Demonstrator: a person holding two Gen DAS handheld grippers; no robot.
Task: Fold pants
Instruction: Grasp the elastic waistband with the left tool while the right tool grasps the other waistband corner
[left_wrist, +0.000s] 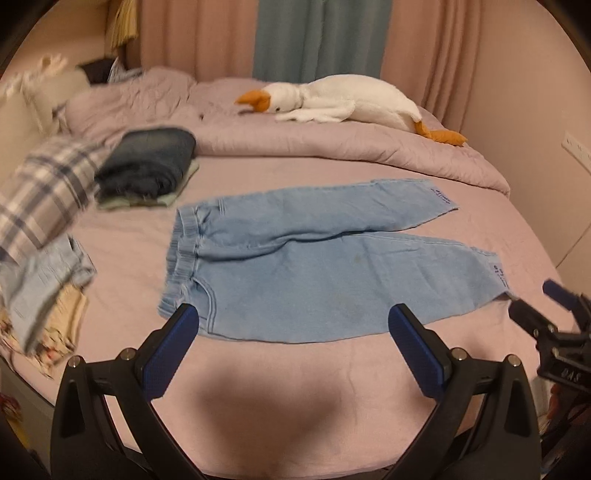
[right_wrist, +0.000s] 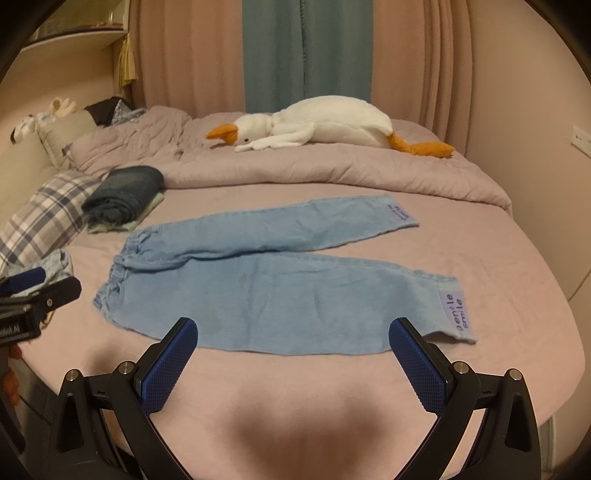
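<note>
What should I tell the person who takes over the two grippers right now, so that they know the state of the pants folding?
Left gripper: open, holding nothing, hovering near the waistband side of the pants.
Right gripper: open, holding nothing, hovering over the near leg.
Light blue pants: spread flat on the pink bed sheet, waistband to the left, both legs pointing right, slightly apart.
Done: the pants are laid out; no fold is visible.
Left: every fold. Probably bring one leg over the other first, then fold lengthwise.
Folded dark jeans already lie at the back left.
</note>
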